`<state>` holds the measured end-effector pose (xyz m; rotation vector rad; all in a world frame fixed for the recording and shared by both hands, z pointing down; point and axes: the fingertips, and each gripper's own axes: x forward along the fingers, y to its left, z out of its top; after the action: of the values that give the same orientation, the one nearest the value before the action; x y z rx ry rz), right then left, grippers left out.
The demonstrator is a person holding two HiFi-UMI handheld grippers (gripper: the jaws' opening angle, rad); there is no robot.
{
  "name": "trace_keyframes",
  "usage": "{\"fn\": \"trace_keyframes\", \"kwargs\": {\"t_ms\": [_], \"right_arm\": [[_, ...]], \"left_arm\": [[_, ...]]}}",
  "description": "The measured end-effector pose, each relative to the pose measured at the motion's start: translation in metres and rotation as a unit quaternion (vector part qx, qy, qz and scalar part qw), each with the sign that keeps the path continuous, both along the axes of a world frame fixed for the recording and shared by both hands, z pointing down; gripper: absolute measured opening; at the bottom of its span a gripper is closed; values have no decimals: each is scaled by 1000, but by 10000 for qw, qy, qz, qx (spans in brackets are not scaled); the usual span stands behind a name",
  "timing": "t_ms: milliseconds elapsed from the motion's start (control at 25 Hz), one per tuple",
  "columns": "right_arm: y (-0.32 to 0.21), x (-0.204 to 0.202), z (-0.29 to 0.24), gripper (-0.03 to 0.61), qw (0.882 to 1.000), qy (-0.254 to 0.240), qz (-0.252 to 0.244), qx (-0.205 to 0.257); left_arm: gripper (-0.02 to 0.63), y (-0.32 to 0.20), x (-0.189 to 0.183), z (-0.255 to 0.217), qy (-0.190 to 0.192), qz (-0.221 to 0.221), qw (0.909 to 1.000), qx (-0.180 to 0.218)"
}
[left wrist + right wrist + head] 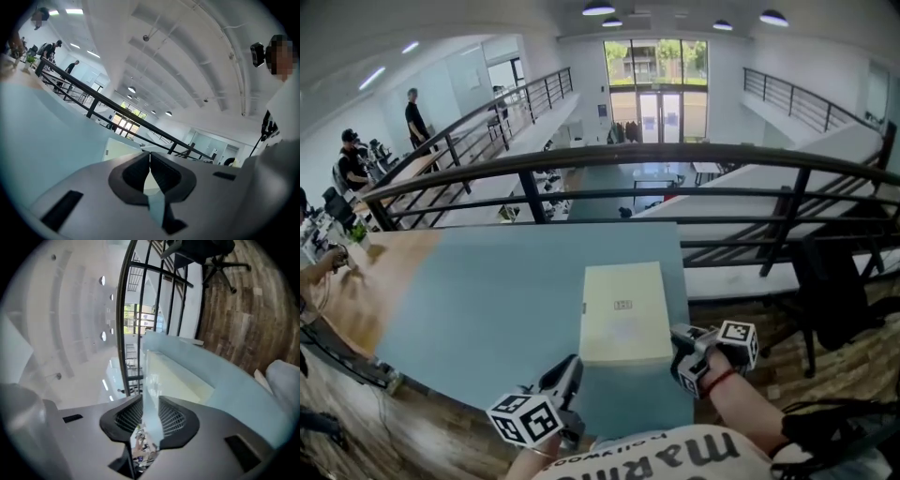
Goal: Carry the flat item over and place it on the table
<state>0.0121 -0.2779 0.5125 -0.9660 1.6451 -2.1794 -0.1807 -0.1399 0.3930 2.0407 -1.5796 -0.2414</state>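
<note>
Head view: pinching the pale blue board (487,300) by its thin edges, left gripper (571,371) at the near side, right gripper (681,345) at the right, beside the wooden table (384,274). Risking tilting it, sliding the cream box (625,314) off, or losing both 2 narrow grips.

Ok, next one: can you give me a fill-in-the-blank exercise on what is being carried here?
1. On the blue board lies a single cream ____.
2. The board is held along its near edge by ____ grippers: the left gripper and the right gripper.
3. Beyond the board stands a dark metal ____.
Missing words: box; two; railing.
</note>
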Motion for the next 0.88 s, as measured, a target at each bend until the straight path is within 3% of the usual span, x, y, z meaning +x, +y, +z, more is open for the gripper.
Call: {"fn": "trace_keyframes", "kwargs": {"t_ms": [40, 160, 280, 640, 880], "right_arm": [[-3, 5, -10, 97, 9992, -311, -63, 242], [-6, 14, -39, 92, 9924, -874, -194, 840], [-5, 27, -51, 70, 9872, -1061, -364, 1133], [2, 70, -60, 49, 9714, -361, -959, 2140], [16, 98, -54, 46, 9655, -310, -1157, 2312]], "left_arm": [[11, 0, 11, -2, -22, -4, 10000, 27], [11, -2, 35, -2, -76, 27, 9999, 152], [11, 2, 53, -2, -112, -9, 9998, 170], [11, 13, 100, 9, -72, -154, 9997, 187], [11, 23, 133, 16, -97, -94, 9998, 173]]}}
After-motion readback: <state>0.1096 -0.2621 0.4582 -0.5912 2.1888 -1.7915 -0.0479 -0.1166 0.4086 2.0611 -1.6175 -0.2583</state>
